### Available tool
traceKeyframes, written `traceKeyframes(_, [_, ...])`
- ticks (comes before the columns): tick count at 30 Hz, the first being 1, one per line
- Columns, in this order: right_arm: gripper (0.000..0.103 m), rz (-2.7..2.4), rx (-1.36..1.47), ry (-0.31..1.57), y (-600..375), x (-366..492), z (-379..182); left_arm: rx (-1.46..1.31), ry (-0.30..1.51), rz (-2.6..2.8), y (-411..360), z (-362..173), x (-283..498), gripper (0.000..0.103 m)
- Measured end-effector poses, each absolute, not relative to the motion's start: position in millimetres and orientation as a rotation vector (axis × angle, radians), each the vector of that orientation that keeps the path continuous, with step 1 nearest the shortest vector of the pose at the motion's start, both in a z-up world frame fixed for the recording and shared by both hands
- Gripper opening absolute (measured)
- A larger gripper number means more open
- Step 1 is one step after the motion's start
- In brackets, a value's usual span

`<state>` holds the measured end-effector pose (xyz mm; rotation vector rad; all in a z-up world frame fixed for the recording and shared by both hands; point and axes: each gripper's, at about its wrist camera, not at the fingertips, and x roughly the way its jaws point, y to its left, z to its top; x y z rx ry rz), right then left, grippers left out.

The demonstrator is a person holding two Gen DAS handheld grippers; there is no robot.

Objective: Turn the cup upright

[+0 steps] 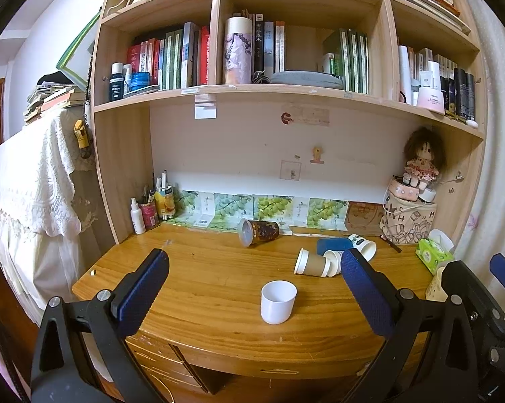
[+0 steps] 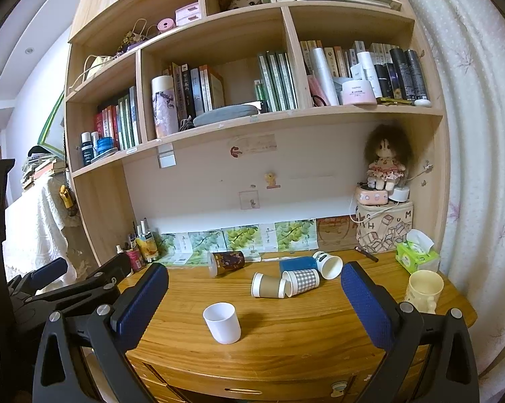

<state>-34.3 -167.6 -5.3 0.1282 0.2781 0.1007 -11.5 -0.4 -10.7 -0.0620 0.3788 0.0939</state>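
A white plastic cup [image 1: 278,301] stands upright on the wooden desk [image 1: 202,275]; it also shows in the right wrist view [image 2: 222,322]. Behind it several paper cups lie on their sides: a brown one [image 1: 312,263] [image 2: 269,285], a checked one [image 2: 302,280], a white printed one [image 1: 364,245] [image 2: 327,264], and a dark tall cup [image 1: 259,231] [image 2: 227,262]. My left gripper [image 1: 252,288] is open and empty, held back from the desk's front edge. My right gripper [image 2: 254,297] is open and empty too, also at the front edge.
A blue case [image 2: 297,263] lies among the fallen cups. A cream mug [image 2: 423,290] and a green tissue pack [image 2: 416,257] stand at the desk's right. A pen holder and bottles [image 1: 151,206] stand at the back left. Bookshelves rise above the desk.
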Motion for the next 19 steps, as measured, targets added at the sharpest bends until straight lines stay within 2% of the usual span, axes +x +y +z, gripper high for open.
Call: traceKeyframes(19, [0.103, 0.103, 0.138, 0.287, -170.2, -31.1, -10.9, -0.039, 0.394, 0.088, -6.5, -15.4, -5.0, 0.102])
